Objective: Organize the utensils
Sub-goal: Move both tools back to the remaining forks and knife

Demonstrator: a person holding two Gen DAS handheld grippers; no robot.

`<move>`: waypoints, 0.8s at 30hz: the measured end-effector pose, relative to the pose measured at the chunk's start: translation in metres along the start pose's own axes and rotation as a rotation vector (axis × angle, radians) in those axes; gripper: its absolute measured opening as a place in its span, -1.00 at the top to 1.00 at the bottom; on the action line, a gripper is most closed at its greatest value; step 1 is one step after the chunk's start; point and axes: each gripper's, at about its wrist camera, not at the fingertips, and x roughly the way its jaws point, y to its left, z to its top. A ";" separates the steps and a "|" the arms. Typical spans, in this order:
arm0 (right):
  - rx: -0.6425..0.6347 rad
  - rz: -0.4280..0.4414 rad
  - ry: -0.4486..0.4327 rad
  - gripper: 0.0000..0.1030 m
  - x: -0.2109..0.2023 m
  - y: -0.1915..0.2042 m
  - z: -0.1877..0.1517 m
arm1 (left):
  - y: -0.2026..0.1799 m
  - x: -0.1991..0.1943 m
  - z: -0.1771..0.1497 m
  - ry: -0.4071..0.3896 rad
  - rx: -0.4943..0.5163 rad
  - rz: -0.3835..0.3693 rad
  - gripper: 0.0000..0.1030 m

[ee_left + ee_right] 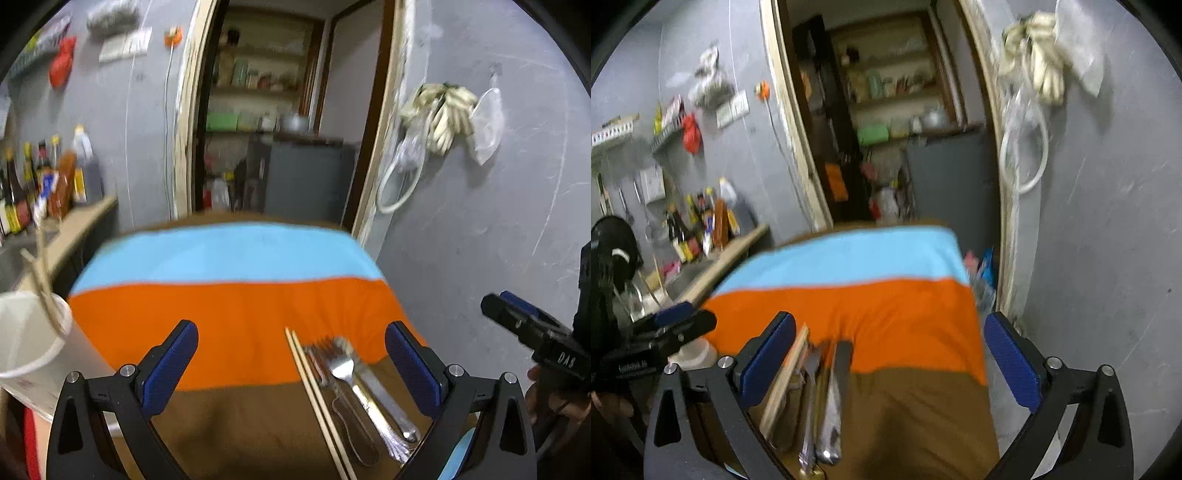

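A pile of utensils lies on a table covered by a brown, orange and light-blue cloth [229, 332]: wooden chopsticks [314, 391], a fork [341, 369] and other metal cutlery [384, 413]. My left gripper [291, 365] is open and empty, and the pile lies between its fingers, near the right one. A white cup [29, 343] holding chopsticks stands at the left. In the right wrist view my right gripper [890, 362] is open and empty above the same cloth [905, 317], with the chopsticks [786, 376] and cutlery [827, 398] beside its left finger.
A counter with sauce bottles [40, 184] runs along the left wall. An open doorway [284, 110] with shelves is behind the table. Gloves and bags [443, 114] hang on the grey wall at right. The right gripper shows at the right edge of the left wrist view [532, 332].
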 end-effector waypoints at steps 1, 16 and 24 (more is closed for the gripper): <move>-0.015 0.001 0.040 -0.63 0.011 0.001 -0.004 | 0.002 0.006 -0.002 0.022 -0.008 0.001 -0.95; -0.104 0.107 0.229 -0.01 0.087 0.024 -0.038 | 0.007 0.093 -0.034 0.289 -0.021 -0.023 0.03; -0.167 0.121 0.306 -0.01 0.110 0.040 -0.045 | 0.011 0.106 -0.036 0.330 -0.029 -0.012 0.04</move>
